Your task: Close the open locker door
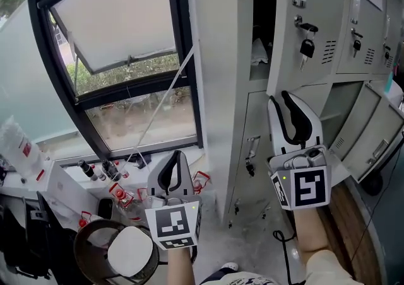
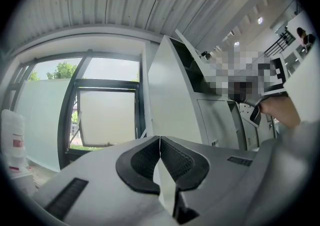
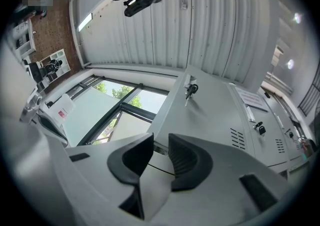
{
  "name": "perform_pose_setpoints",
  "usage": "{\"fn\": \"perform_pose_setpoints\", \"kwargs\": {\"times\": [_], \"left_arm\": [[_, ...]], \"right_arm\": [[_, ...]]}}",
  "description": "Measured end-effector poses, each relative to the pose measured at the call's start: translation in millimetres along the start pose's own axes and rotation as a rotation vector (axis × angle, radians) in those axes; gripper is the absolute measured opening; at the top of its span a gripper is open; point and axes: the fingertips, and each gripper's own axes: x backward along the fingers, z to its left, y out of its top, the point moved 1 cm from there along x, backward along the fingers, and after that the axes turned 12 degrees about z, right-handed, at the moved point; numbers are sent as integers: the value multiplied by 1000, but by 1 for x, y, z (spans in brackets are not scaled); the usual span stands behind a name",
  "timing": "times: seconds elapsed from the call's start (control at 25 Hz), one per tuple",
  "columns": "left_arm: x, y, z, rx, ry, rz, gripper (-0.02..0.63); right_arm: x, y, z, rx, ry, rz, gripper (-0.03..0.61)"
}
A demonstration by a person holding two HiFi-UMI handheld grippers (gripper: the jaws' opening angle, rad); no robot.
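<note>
The open locker door (image 1: pixel 319 19) stands straight ahead of and above the right gripper (image 1: pixel 282 96), which points up at it from just below its lower edge. The left gripper (image 1: pixel 177 156) is well to the left of the door and lower, so the right hand is clearly the nearer one. The door is a tall panel with its long axis upright. It looks hinged on its right side, and its lock edge, where a key bunch (image 1: pixel 307 45) hangs, is swung out from the dark compartment (image 1: pixel 259 22) just left of it. Closing it probably calls for a push on the face near that lock edge.

The right gripper's jaws stand a little apart with nothing between them. The left gripper's jaws meet at the tips and are empty.

The door is smooth grey painted sheet metal, flat, with small vent slots right of the keys. The jaw pads are black and ribbed in white shells
</note>
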Motion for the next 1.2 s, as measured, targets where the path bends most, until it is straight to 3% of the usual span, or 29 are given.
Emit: {"fn": "perform_pose_setpoints", "kwargs": {"times": [0.72,0.76,0.84,1.2], "left_arm": [[-20,4,27,2,62,-20,8],[-21,4,28,1,63,-19,8],[-23,2,30,0,64,-14,8],[-31,-2,37,5,73,-7,8]], "right_arm": [[-49,-16,6,-37,60,13,77],[-51,-16,6,-40,60,12,71],[-53,-16,4,-50,48,8,-8],[-63,-19,1,-58,43,17,-8]]}}
